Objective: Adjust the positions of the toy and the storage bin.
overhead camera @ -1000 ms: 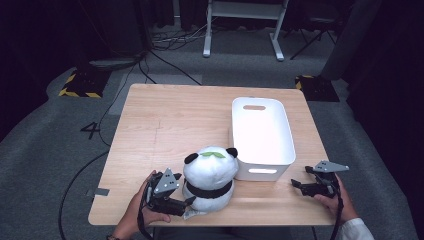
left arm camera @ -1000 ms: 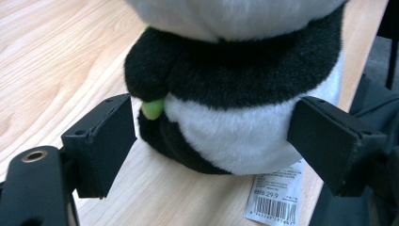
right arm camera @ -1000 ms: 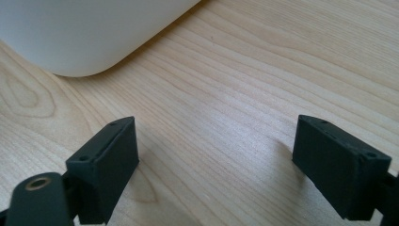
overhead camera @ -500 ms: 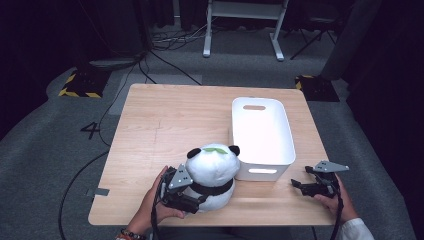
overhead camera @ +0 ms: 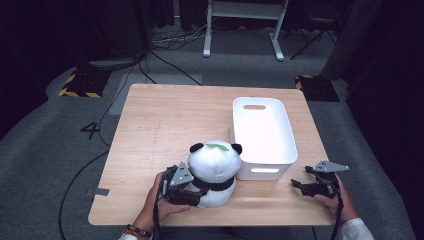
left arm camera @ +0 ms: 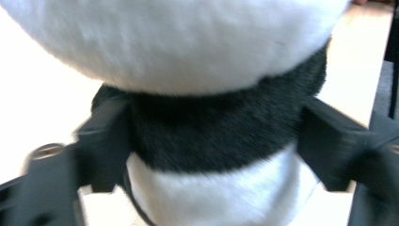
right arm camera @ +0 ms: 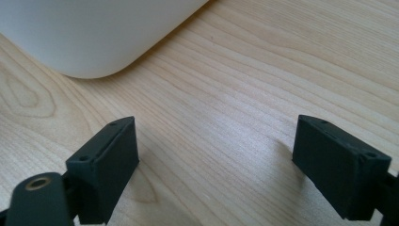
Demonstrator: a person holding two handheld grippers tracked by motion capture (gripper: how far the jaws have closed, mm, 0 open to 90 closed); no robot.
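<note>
Left gripper [overhead camera: 192, 192] clamped on panda plush [overhead camera: 214, 172], jaws just closing onto black band at its neck (left gripper view: one pad at each side of band, pressing into fur). Panda upright near front edge of wooden table [overhead camera: 165, 125], green leaf on head, just beside front left corner of white bin [overhead camera: 263, 131]. Right gripper [overhead camera: 305, 186] low over table, right of bin, jaws wide, nothing between them.

The high camera looks forward and down on my table [overhead camera: 165, 120]. My left claw's camera sits close against the panda [left arm camera: 211, 136]; my right's skims the table toward the tub [right arm camera: 89, 33] at eleven o'clock.
</note>
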